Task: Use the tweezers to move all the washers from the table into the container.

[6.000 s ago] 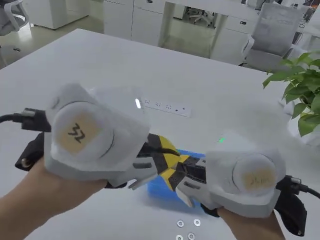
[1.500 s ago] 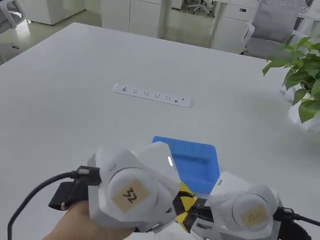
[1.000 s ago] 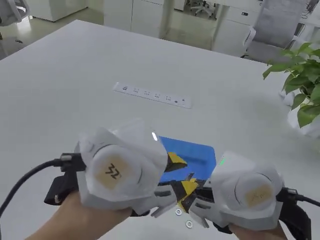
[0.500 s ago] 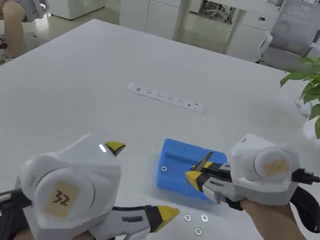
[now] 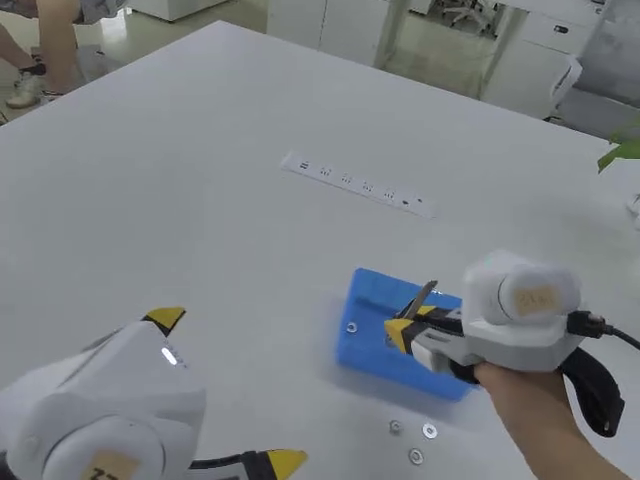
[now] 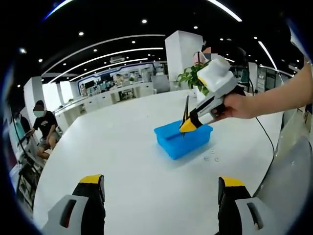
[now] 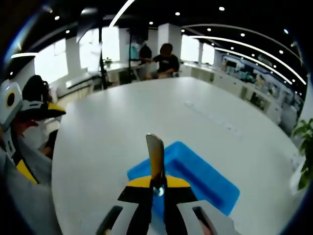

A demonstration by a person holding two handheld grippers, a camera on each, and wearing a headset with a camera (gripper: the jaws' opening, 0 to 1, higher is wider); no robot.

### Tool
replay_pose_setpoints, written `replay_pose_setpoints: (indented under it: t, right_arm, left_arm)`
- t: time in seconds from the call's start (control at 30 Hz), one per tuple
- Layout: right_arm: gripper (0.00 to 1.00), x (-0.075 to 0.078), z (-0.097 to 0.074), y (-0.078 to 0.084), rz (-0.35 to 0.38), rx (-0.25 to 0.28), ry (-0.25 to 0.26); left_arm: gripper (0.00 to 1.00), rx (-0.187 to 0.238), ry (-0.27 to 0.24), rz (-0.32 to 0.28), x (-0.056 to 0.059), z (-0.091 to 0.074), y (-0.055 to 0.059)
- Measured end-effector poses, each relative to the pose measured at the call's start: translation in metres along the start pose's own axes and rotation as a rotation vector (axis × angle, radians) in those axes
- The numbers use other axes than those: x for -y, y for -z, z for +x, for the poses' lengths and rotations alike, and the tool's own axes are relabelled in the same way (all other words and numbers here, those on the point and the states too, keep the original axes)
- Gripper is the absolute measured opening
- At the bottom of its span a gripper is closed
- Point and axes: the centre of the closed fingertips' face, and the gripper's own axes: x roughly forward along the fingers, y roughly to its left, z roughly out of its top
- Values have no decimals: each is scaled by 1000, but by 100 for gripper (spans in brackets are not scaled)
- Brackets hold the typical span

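My right gripper [image 5: 408, 331] is shut on silver tweezers [image 5: 424, 297], whose tips stick up over the blue container [image 5: 372, 352]. In the right gripper view the tweezers [image 7: 156, 155] rise from between the shut jaws [image 7: 155, 184] with the container [image 7: 205, 181] beyond. One washer [image 5: 351, 327] lies inside the container at its left end. Three washers [image 5: 413, 440] rest on the white table just in front of it. My left gripper [image 5: 225, 392] hangs open at the lower left, nothing between its jaws. In its own view, the left gripper [image 6: 161, 185] faces the container [image 6: 182, 141] and the loose washers [image 6: 212, 158].
A white power strip [image 5: 355, 183] lies farther back on the table [image 5: 170, 190]. A person's legs [image 5: 55, 35] show beyond the table's far left corner. A plant leaf [image 5: 622, 152] pokes in at the right edge.
The two grippers, close together a second ago, have come apart. The left one has drawn back to the lower left and stands wide open. The right one keeps the tweezers over the container.
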Motion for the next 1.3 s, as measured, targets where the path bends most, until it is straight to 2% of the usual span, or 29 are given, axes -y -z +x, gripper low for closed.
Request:
replay_pose_setpoints:
  t: [0.13,0.2,0.37,0.43,0.5,0.63,0.73,0.83,0.97,1.03,1.2,1.3]
  right_arm:
    - [4,6,13,2,37,-5,1]
    - [4,7,18,4,47,-14,-1]
    - [4,9,28,9,72,-28,-4]
    - [4,4,32,10,69,-39,-11]
    - [4,3,35,11,65,-47,-13]
    - [5,5,37,14,69,-54,-17]
    - [5,6,39,18,70,-62,-16]
    - [5,7,43,20,98,-58,-26]
    - [5,4,45,21,56,-75,-36]
    - [6,5,44,22,62,-78,-36]
    - [6,8,43,19,88,-66,-34]
    - [6,8,37,12,89,-46,-31]
  left_arm:
    - [99,-2,-15,-18,-2,-3,5]
    - [99,-23,-9,-21,1,-3,9]
    - [99,-31,11,21,9,-8,10]
    - [99,-47,19,27,12,-11,14]
    - [98,-47,5,46,12,-14,15]
    - [97,-37,-13,49,9,-14,15]
    - [97,-50,-27,51,4,-13,19]
    - [96,-42,-34,42,2,-14,19]
    - [96,-51,-25,43,4,-13,21]
    - [96,-51,-34,58,3,-14,21]
    - [95,-51,-46,58,0,-15,21]
    - [95,-47,-56,56,-2,-15,20]
